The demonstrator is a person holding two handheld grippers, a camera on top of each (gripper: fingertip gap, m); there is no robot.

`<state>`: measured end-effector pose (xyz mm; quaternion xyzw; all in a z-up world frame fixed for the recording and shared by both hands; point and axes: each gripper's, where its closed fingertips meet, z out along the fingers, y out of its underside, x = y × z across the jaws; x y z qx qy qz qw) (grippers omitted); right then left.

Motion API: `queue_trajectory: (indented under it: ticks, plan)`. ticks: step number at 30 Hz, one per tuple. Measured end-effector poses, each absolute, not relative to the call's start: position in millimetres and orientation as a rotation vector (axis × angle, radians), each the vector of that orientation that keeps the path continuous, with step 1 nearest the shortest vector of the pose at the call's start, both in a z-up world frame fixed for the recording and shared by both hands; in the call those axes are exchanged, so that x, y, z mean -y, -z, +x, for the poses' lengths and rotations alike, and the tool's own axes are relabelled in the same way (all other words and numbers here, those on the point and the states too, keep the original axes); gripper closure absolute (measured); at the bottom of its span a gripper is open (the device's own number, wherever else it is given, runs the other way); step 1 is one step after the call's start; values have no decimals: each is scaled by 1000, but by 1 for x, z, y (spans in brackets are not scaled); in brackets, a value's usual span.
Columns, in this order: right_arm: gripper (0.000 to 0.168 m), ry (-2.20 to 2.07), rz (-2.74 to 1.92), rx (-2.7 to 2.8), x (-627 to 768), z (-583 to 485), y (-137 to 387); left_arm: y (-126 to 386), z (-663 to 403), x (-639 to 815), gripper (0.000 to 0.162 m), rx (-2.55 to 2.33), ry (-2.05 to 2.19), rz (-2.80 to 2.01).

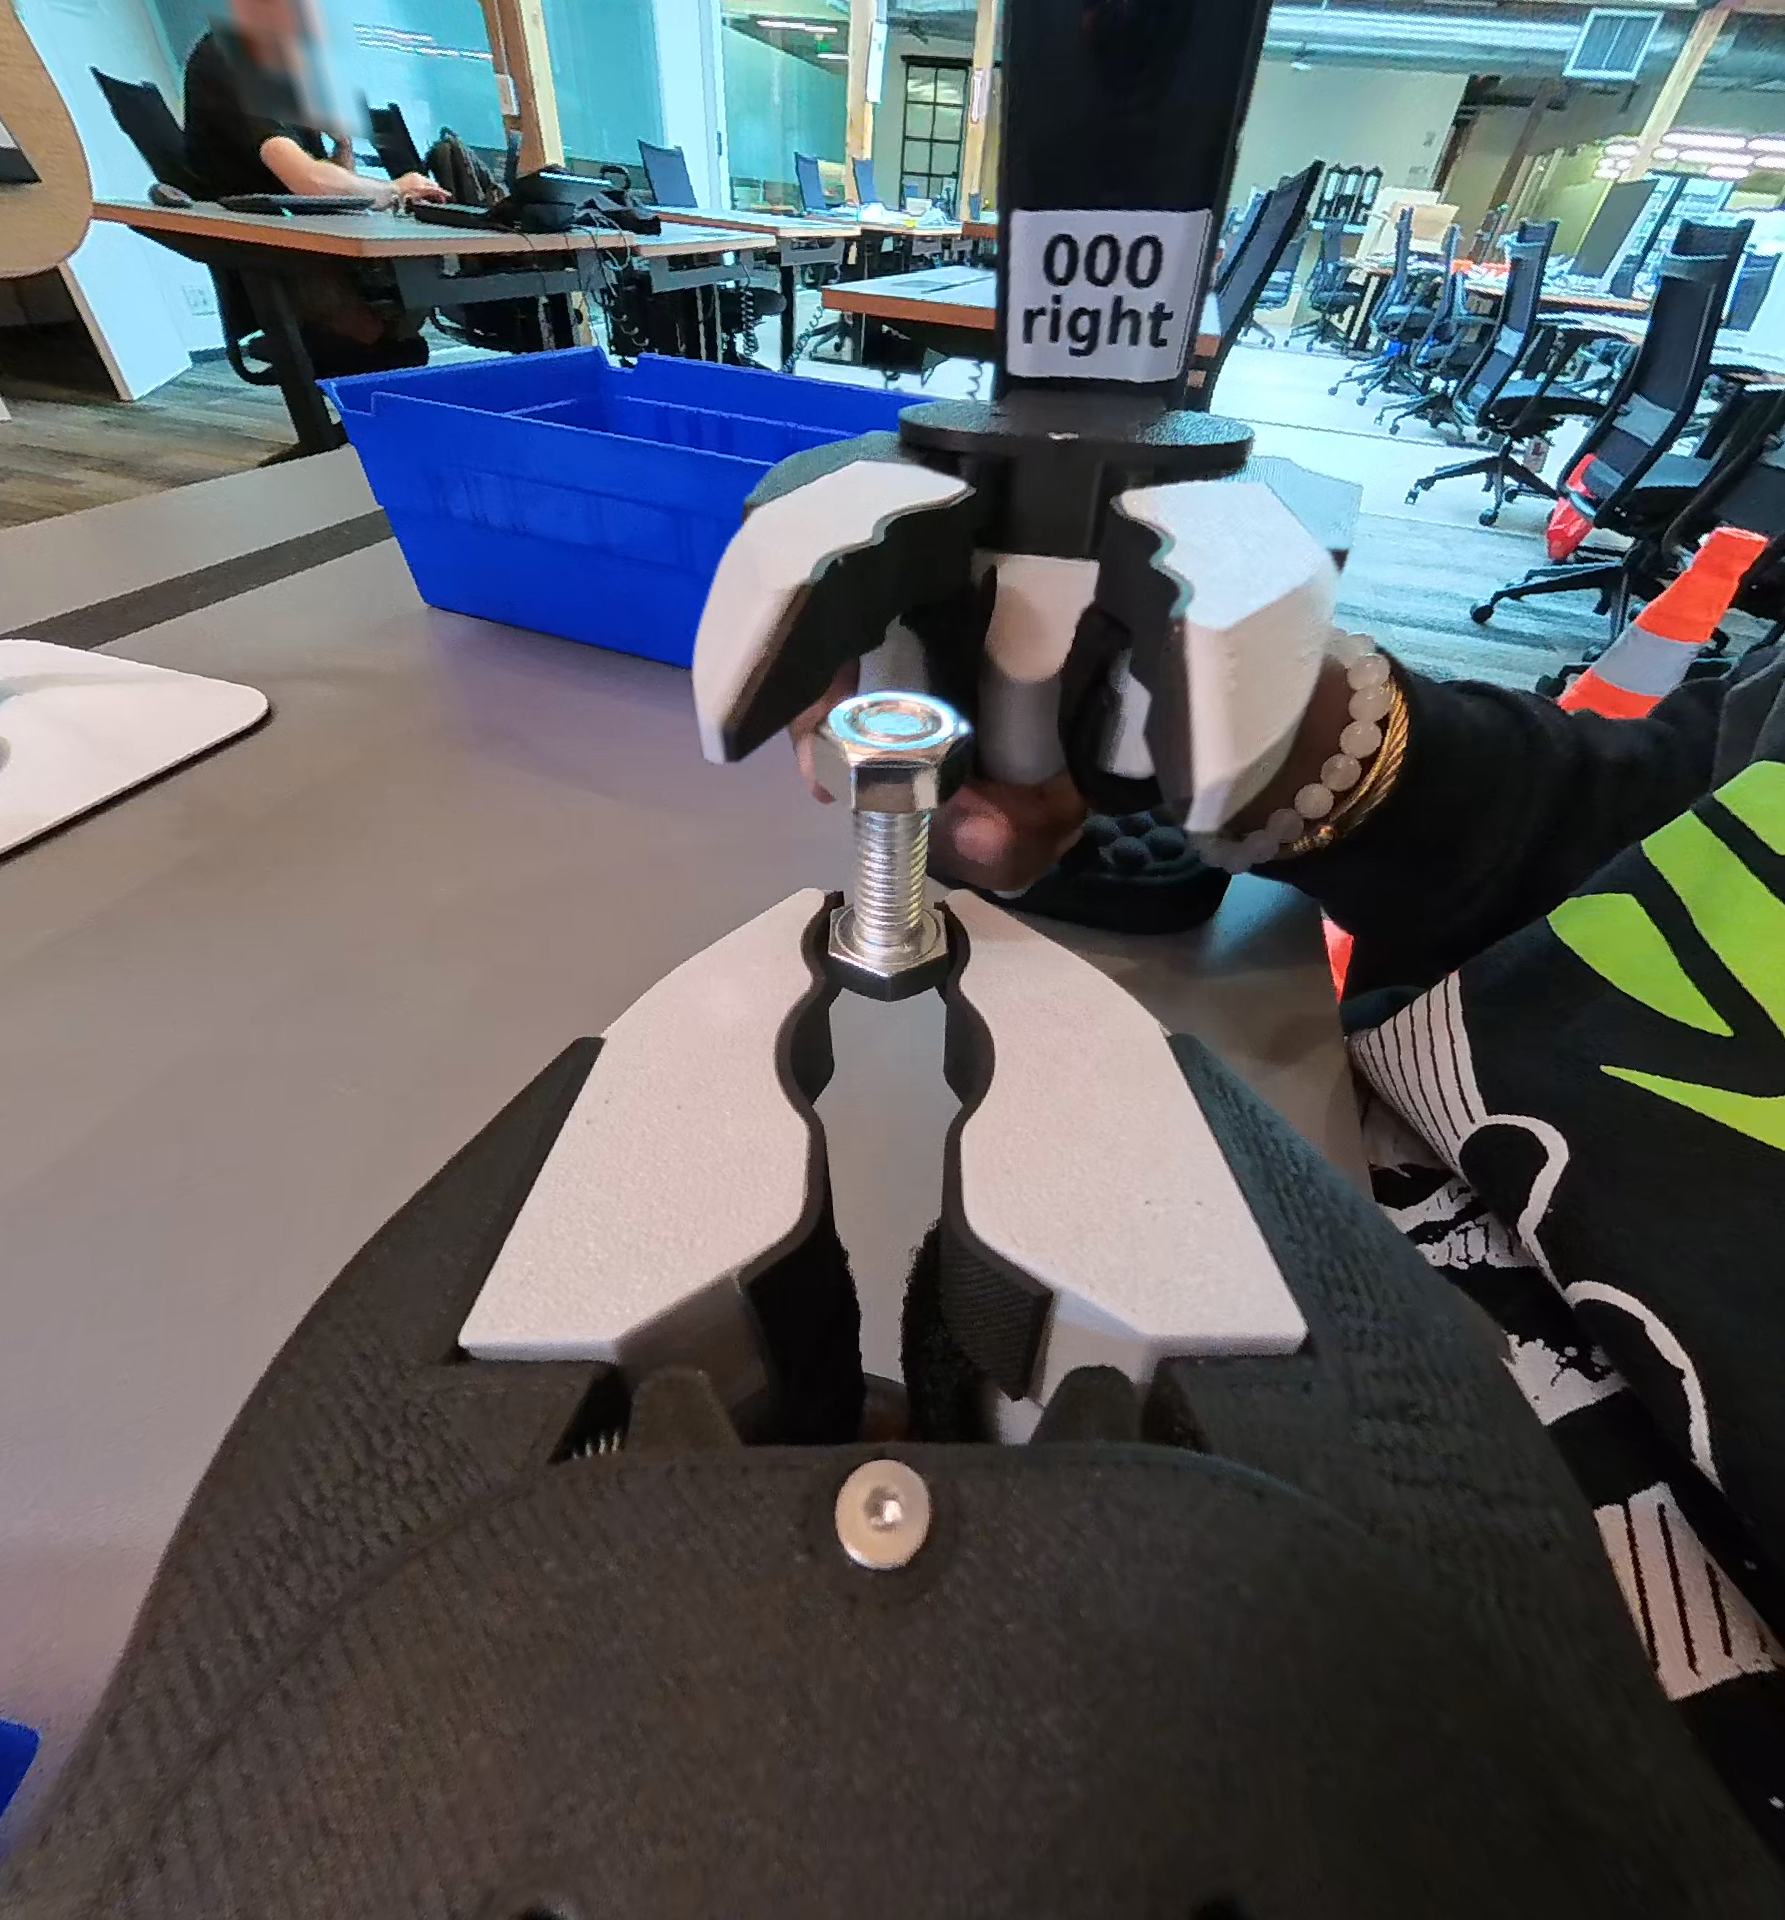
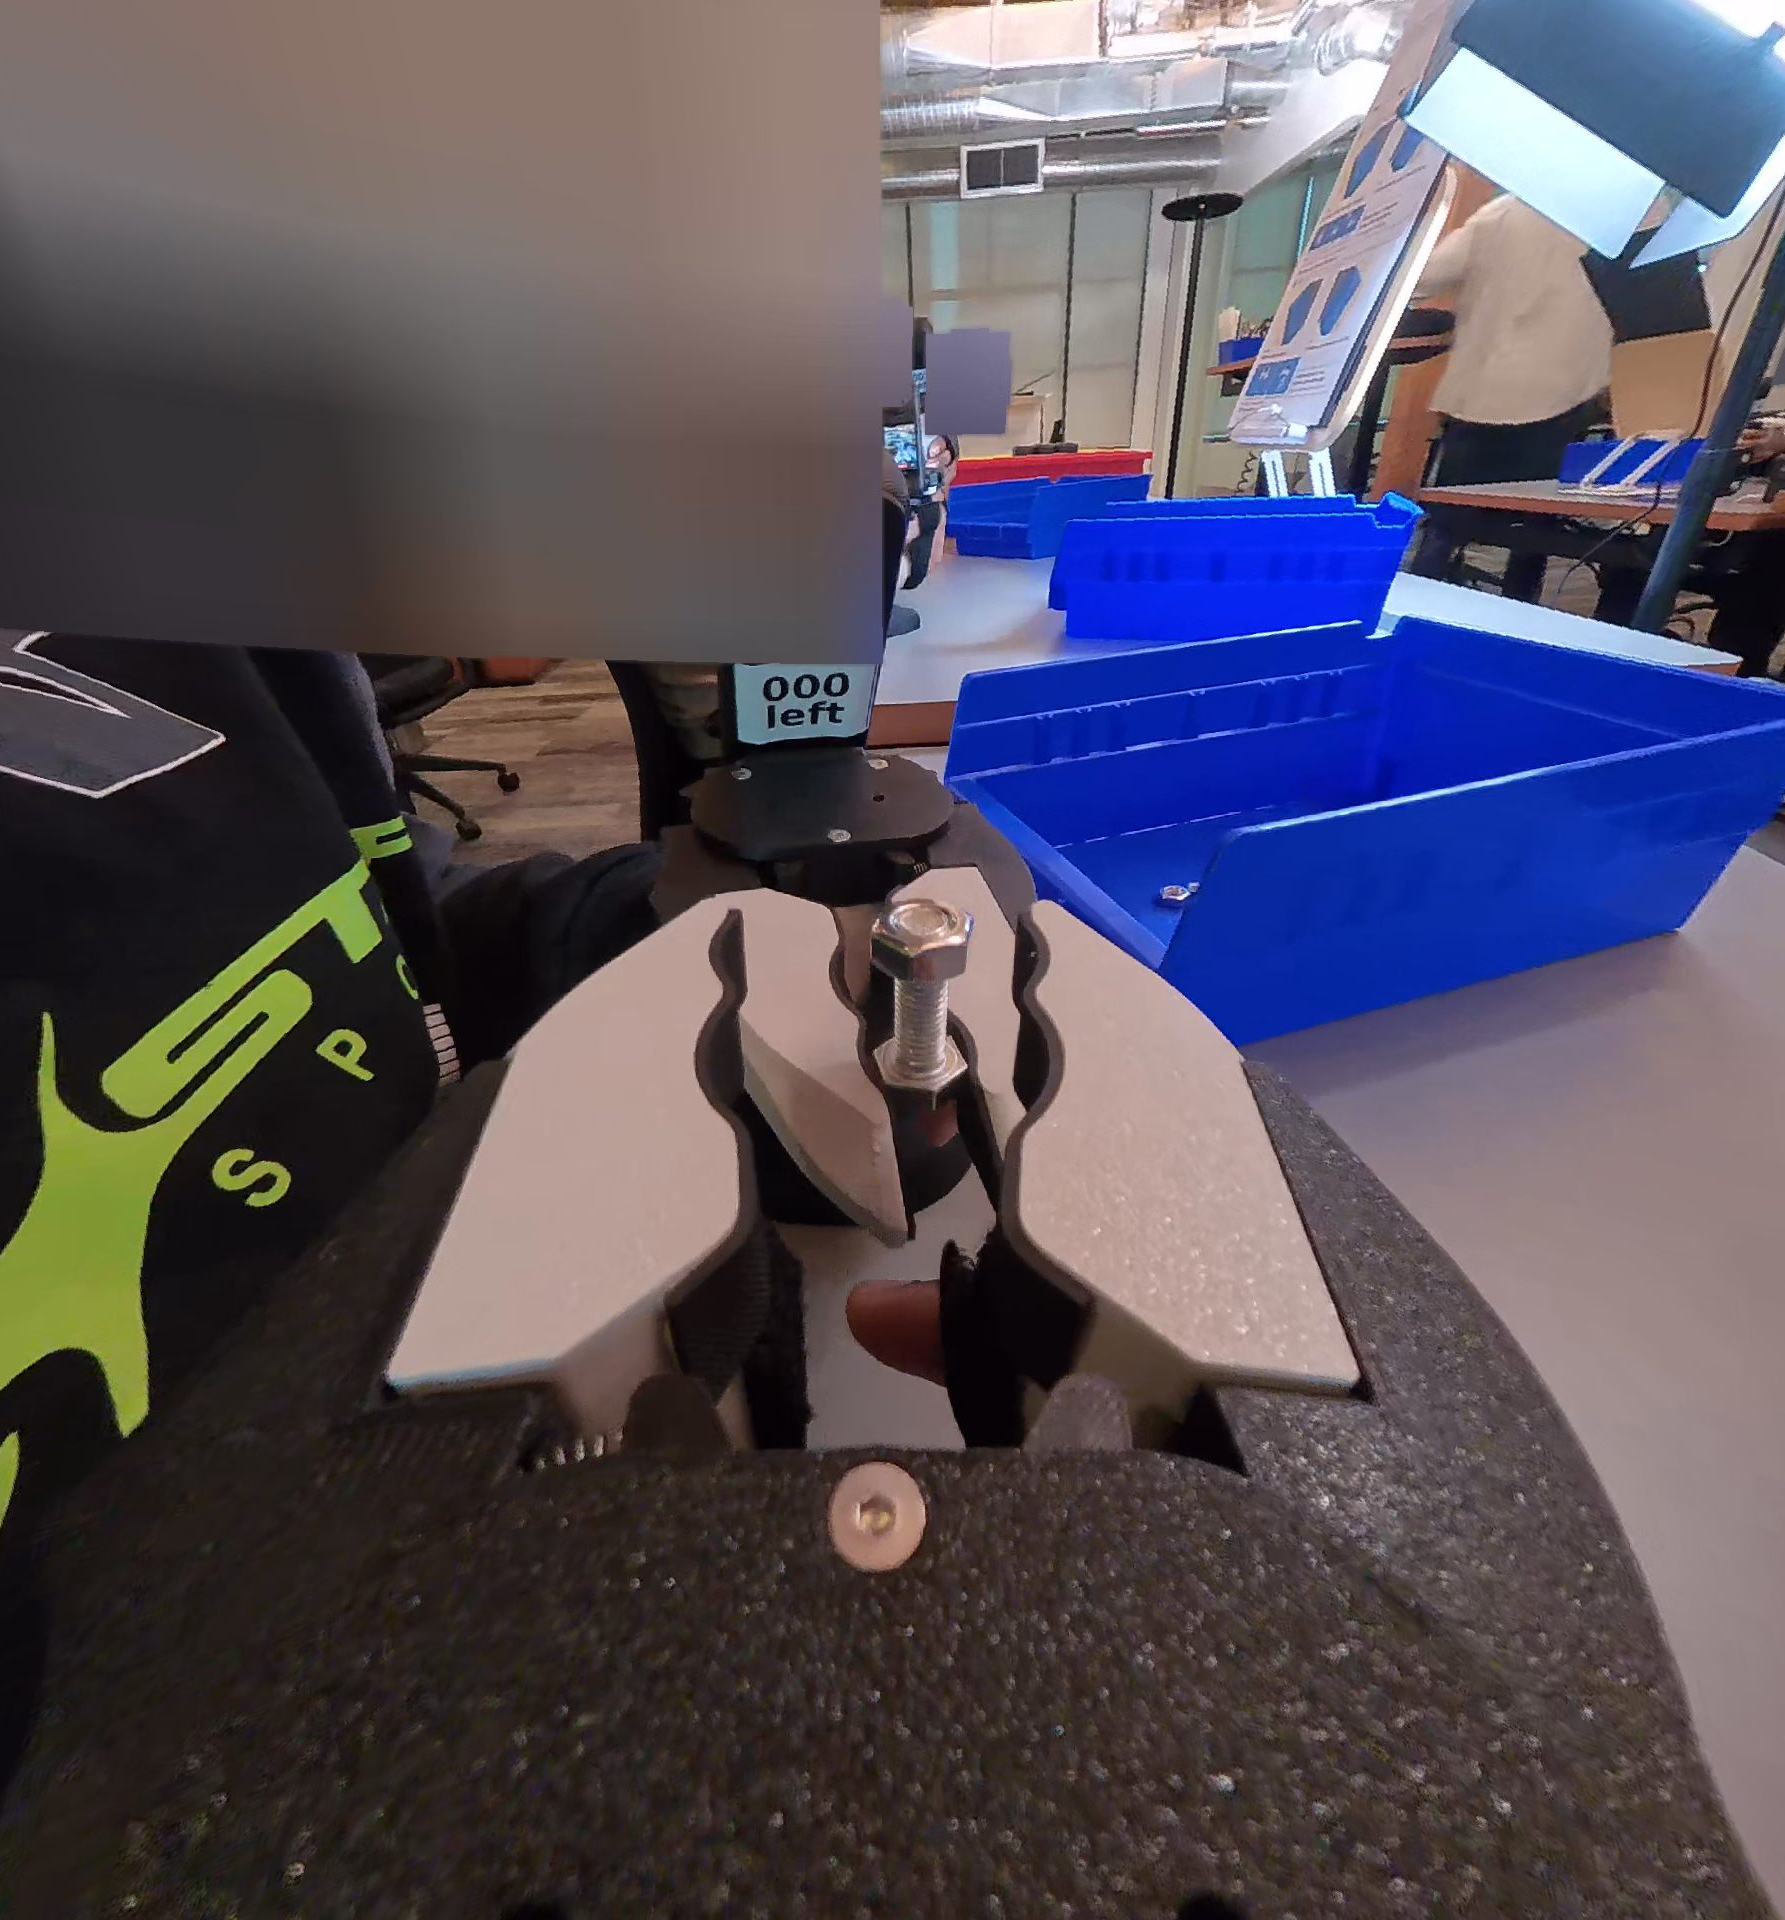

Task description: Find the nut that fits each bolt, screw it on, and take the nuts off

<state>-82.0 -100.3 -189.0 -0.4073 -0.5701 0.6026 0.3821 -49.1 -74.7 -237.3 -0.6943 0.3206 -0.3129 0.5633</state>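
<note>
A silver hex bolt (image 1: 890, 831) stands upright, head up, with a silver nut (image 1: 886, 948) at the low end of its thread. My left gripper (image 1: 886, 914) is shut on the nut and holds it above the grey table (image 1: 244, 1039). My right gripper (image 1: 971, 769) faces it from behind the bolt head, jaws wide apart. In the right wrist view the right gripper (image 2: 880, 920) is open with the bolt (image 2: 919, 987) and nut (image 2: 919, 1065) between its fingertips, touching neither. The left gripper's fingers (image 2: 815, 1122) show opposite.
A blue bin (image 1: 555, 499) stands on the table behind the grippers; in the right wrist view this bin (image 2: 1387, 883) holds a loose nut (image 2: 1174, 891). More blue bins (image 2: 1231, 561) stand farther back. A white stand base (image 1: 67, 727) is at left. The person's torso (image 1: 1646, 1039) is close at right. One gripper's finger ends stand about 5 cm off the other's.
</note>
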Motion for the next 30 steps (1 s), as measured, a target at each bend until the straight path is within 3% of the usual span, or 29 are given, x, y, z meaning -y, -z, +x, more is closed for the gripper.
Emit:
queue_trajectory:
  ticks: [6,12,21,30]
  plan:
    - [124,-1530,-1030,1477,102,-78,190,237,-50,74,145,-748,738,-1634]
    - [148,-1573,-1015,1447,99,-59,183,237,-50,74,145,-743,739,-1634]
    - [120,-1526,-1045,1448,98,-80,188,237,-50,75,145,-752,738,-1634]
    - [127,-1525,-1037,1478,101,-78,190,237,-50,74,145,-750,736,-1636]
